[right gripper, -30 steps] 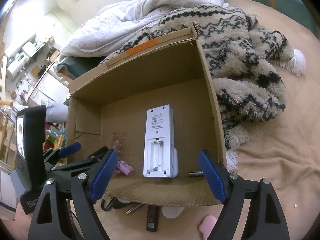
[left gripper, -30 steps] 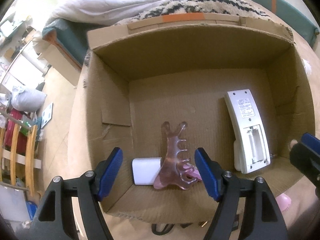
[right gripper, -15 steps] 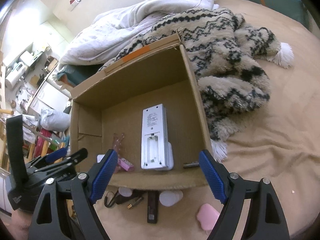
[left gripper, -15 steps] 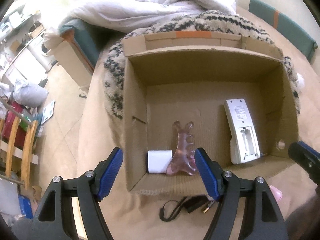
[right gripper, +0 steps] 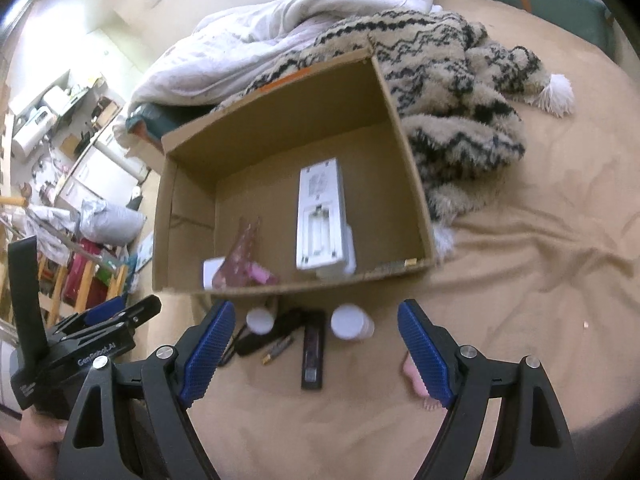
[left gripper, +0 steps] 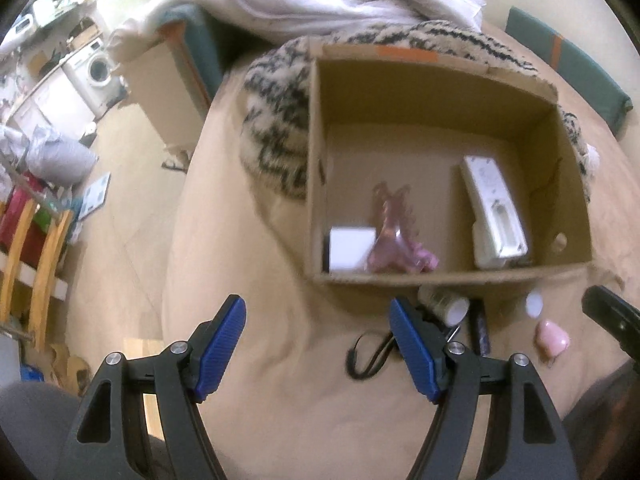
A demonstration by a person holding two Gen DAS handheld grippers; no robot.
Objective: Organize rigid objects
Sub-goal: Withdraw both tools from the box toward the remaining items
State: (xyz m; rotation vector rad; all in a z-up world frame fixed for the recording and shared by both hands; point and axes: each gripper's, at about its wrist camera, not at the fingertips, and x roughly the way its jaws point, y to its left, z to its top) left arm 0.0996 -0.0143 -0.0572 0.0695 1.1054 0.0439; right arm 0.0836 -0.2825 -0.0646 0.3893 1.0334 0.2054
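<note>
From the left wrist camera, the cardboard box (left gripper: 316, 184) sits on the tan bedspread (left gripper: 280, 360) with a few things already inside: a white remote (left gripper: 494, 210) lying face down along the right side, a pink hair claw (left gripper: 394, 236) and a small white block (left gripper: 352, 250) in the near left corner. Outside, just in front of the near wall, lie a small bottle (left gripper: 444, 304), a black cord (left gripper: 368, 354) and a pink soft-looking piece (left gripper: 552, 336). The left gripper (left gripper: 318, 346) hovers above bare bedspread, fingers wide apart, nothing between them, touching nothing. The picture is a little smeared.

Over to the right wrist camera, and here is the pile left to sort: two white-capped bottles (right gripper: 352, 324), a dark flat stick-shaped thing (right gripper: 313, 354), a small brassy plug (right gripper: 276, 350). The right gripper (right gripper: 316, 350) hangs over them, jaws spread wide and empty, the stick lying between the pads without contact. The left gripper shows at lower left, also open.

The step looks like picking the next loose item for the box. My judgement: go for the right-hand bottle or the stick, drop straight down, square the pads across the narrow side, and close only once both pads flank it, clear of the neighbours.
</note>
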